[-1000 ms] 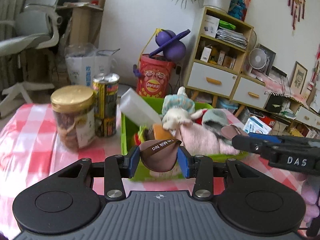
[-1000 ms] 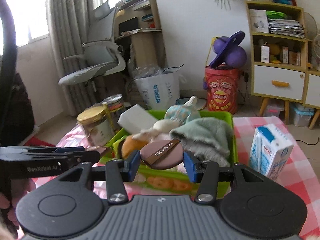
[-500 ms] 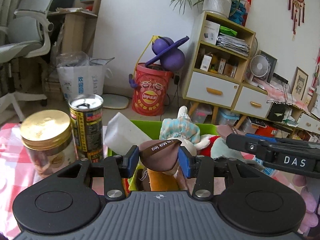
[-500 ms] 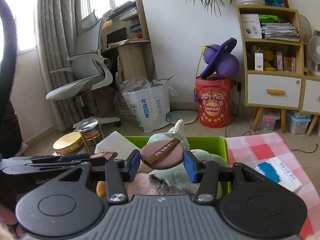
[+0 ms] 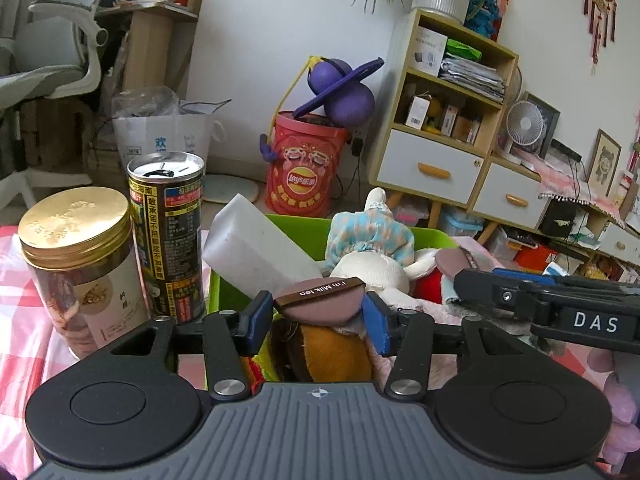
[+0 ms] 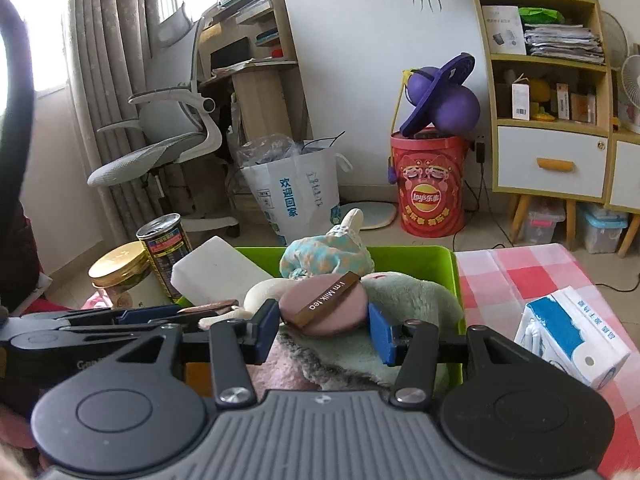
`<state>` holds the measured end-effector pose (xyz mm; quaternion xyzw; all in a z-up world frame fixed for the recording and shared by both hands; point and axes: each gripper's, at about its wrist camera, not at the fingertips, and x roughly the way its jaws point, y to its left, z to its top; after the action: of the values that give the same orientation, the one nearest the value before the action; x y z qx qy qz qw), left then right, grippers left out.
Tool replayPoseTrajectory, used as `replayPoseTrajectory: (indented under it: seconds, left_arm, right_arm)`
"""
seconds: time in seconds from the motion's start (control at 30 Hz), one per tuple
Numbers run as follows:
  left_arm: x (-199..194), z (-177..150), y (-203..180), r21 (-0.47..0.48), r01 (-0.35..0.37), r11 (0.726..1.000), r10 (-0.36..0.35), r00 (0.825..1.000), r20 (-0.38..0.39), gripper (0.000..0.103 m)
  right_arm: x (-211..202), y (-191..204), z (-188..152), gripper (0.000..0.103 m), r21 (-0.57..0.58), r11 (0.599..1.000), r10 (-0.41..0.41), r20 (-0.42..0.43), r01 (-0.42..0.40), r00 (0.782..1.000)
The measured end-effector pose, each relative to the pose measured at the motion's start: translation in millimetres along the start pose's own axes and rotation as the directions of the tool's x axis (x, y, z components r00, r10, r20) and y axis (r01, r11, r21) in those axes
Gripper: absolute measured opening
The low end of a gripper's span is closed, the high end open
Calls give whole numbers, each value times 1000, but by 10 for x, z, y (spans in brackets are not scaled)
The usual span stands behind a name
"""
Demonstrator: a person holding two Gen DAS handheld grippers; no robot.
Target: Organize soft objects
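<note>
A green bin [image 5: 298,227] [image 6: 412,256] holds soft things: a white sponge block [image 5: 256,252], a doll in a blue patterned dress [image 5: 370,240] [image 6: 326,254], a grey-green plush [image 6: 416,300], an orange plush [image 5: 332,354]. My left gripper [image 5: 318,316] has widened; a brown powder puff [image 5: 320,300] lies between its pads, over the bin. My right gripper [image 6: 324,330] has also widened; a pink powder puff [image 6: 324,308] rests between its pads on the plush.
A gold-lidded jar [image 5: 80,268] and a tall drink can [image 5: 166,232] stand left of the bin on the red-checked cloth [image 6: 520,276]. A blue-white carton [image 6: 572,336] lies right of the bin. Shelves, a red drum and a chair stand behind.
Both grippers moved in over the bin and lowered. Both jaws widened, and the two puffs now sit loose between the pads instead of squeezed.
</note>
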<state>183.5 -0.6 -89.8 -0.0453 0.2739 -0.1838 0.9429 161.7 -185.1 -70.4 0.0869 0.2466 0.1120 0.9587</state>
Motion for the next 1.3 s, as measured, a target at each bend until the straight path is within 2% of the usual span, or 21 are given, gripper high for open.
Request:
replayPoseTrajectory:
  seconds: [0.1,0.2,0.3,0.43,0.53,0.73,0.9,1.03,1.13,1.3]
  left_arm:
    - [-56,3,-37,9,-13,1000,13,1000,2,69]
    - [-159,9,-74,15,-28,1000,28,1000,1,82]
    - [-300,-4,-117,26,-52,998,52,999,-6,84]
    - [-508,-25,-175,12,-112,994,113,993,-40,98]
    - [-681,-66,-249,21,-172,985,173,981,-83,98]
    - [-1054,-147,-357,-4,-258,966,252,948,-197,98]
    - [-1420,-201,-479,12,-326,945,320,922,-219,98]
    - [-1672,-234,-587,1,-338,941,329,914,-236,98]
    - [-1798,-251,-658,-3,-333,943,323,915,-241,98]
    - [-1904,-258,-734,-10,-357,934,343,904,-254,98]
  right_arm:
    - [-34,5,25,32,12,1000,4,-12,-4,1000]
    - [-143,29,54,39,13,1000,2,-5,-2,1000]
    - [-252,51,85,42,22,1000,-8,-8,8,1000]
    - [-484,116,115,48,11,999,-35,-18,36,999]
    - [-664,157,113,56,14,998,-57,-45,58,997]
    - [-1017,273,47,62,13,992,-121,-123,123,985]
    - [-1335,396,27,67,28,984,-170,-171,178,970]
    - [-1573,491,-22,74,37,978,-194,-209,206,958]
    - [-1712,556,-77,75,22,979,-194,-225,204,955]
    - [-1863,648,-53,75,1,971,-235,-215,241,948]
